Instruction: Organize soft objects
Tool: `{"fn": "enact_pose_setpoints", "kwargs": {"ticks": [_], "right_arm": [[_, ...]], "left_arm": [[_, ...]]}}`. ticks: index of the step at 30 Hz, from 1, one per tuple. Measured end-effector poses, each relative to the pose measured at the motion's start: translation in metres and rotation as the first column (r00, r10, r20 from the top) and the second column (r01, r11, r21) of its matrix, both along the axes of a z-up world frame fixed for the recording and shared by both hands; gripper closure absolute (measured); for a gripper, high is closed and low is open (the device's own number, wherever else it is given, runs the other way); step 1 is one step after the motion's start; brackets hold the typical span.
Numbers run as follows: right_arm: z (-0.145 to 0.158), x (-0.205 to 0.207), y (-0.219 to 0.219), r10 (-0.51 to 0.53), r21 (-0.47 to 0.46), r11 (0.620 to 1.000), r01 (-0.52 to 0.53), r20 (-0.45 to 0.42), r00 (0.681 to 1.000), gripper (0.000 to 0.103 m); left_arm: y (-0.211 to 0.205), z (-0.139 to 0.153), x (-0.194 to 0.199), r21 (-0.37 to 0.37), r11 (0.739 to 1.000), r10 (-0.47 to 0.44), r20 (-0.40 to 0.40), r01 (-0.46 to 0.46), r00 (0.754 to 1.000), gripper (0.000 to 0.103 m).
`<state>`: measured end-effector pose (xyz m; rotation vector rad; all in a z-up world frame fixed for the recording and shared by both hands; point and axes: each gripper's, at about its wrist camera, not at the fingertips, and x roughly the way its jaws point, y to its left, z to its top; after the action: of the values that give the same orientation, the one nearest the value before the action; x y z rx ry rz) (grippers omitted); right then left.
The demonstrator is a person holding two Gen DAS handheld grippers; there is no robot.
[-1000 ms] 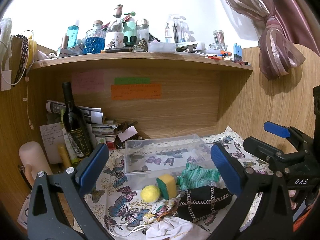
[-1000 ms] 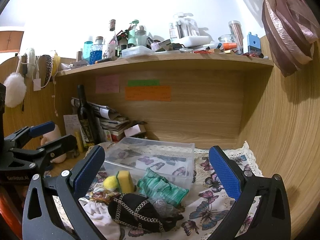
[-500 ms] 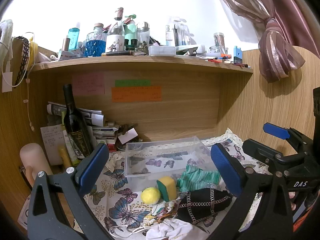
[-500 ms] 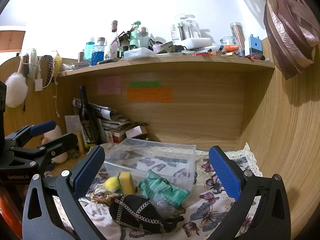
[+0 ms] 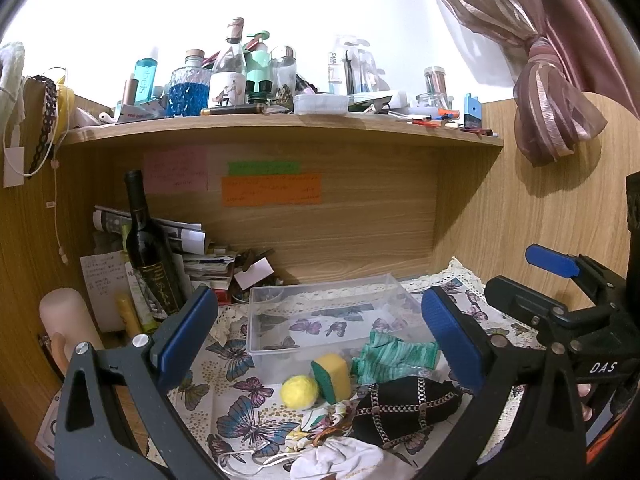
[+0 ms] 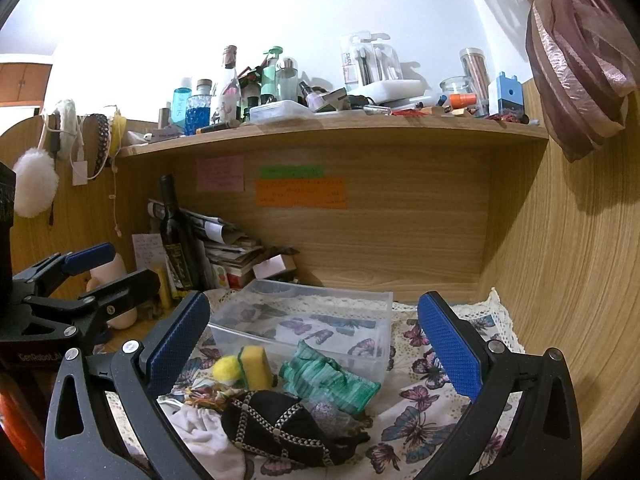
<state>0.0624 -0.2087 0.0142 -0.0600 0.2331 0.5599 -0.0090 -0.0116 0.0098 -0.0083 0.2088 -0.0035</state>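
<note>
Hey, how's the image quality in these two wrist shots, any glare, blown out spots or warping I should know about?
Left wrist view: the wall above the shelf is blown out white, the shelf edge bows from fisheye warping, corners are black; the clear plastic bin stays sharp.
Right wrist view: same overexposed wall and curved shelf; the curtain casts a soft shadow on the wood panel.

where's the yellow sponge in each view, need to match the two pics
Left wrist: the sponge is low centre, just in front of the clear bin, with the yellow ball on its left.
Right wrist: the sponge is lower left of centre, against the bin's front wall, ball on its left.
Shared landmark: the orange note on the back panel.
</note>
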Motion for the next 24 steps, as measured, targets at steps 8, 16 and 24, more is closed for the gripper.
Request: {"fn": "enact_pose_setpoints", "kwargs": {"ticks": [8, 16, 24], "right_arm": [[-0.002, 0.0, 0.0, 0.003, 0.001, 1.0, -0.003, -0.003, 1.0, 0.0], [-0.006, -0.001, 0.0, 0.015, 0.002, 1.0, -0.015, -0.003, 1.0, 0.0], [-0.014, 0.001, 0.001, 0.014, 0.009, 1.0, -0.014, -0.016, 1.0, 0.004]], "left_arm": [[-0.002, 0.001, -0.004, -0.001, 1.0, -0.02, 0.004, 0.021, 1.0, 0.0], [0.004, -0.001, -0.003, -0.042, 0.999, -0.03, -0.011, 0.029, 0.999, 0.0], [0.007, -0.012, -0.002, -0.047, 0.999, -0.028, -0.041, 0.026, 0.999, 0.005]]}}
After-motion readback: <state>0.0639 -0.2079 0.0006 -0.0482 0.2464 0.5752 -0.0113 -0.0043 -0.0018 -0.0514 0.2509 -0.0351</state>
